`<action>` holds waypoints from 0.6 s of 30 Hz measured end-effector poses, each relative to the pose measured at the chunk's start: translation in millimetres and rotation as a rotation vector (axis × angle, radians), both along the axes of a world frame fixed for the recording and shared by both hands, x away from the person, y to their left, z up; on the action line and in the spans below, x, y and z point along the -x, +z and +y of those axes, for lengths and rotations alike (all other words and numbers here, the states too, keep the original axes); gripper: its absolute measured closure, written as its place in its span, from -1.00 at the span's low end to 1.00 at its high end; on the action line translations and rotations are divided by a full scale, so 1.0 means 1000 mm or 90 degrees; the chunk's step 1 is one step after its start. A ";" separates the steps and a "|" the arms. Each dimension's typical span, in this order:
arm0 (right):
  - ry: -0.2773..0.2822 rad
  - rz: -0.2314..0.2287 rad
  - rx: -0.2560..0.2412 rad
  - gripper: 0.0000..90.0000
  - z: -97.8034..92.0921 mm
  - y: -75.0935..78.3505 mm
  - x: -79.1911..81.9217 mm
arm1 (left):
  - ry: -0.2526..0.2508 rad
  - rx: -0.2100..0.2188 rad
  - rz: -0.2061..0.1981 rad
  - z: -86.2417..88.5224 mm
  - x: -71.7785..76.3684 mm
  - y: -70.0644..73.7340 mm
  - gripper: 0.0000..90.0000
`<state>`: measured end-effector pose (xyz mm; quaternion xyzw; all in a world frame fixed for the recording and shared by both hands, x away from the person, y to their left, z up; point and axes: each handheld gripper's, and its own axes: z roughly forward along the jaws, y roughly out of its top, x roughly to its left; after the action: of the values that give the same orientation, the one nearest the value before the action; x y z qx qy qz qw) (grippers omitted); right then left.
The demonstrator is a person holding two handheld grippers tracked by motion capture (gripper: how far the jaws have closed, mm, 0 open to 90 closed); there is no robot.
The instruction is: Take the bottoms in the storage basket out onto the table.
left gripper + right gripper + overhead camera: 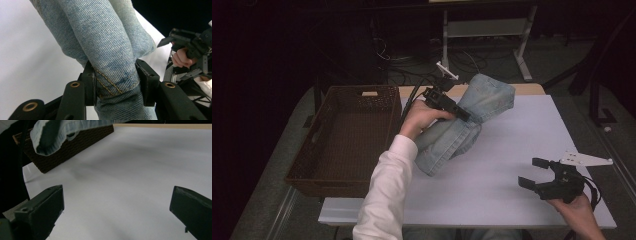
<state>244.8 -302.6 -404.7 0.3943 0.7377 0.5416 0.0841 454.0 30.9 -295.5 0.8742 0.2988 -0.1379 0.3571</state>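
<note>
A folded bundle of light blue jeans (464, 120) hangs over the white table (512, 145) just right of the basket. My left gripper (464, 115) is shut on the middle of the bundle; in the left gripper view the denim (112, 50) is squeezed between both jaws at a seam. An end of the jeans (57, 132) dangles in front of the basket in the right gripper view. My right gripper (532, 172) stands open near the table's front right, its jaws wide apart over bare tabletop with nothing between them.
A dark brown wicker basket (347, 137) sits at the table's left edge, seemingly with nothing in it, and its side (75, 145) shows in the right gripper view. A wooden strip (532, 89) borders the table's far edge. Cables and desk legs lie on the floor beyond.
</note>
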 end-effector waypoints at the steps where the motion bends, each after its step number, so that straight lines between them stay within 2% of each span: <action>1: 0.000 0.000 0.000 -1.00 0.000 0.000 0.000 | -0.001 -0.003 0.002 -0.002 0.000 -0.003 0.27; 18: 0.001 0.001 0.000 -1.00 0.000 0.000 0.001 | -0.029 -0.016 0.033 -0.029 0.011 -0.052 0.27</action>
<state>244.2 -302.8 -404.7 0.3943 0.7379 0.5414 0.0832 443.0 1.9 -347.0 0.8813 0.2893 -0.1651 0.3351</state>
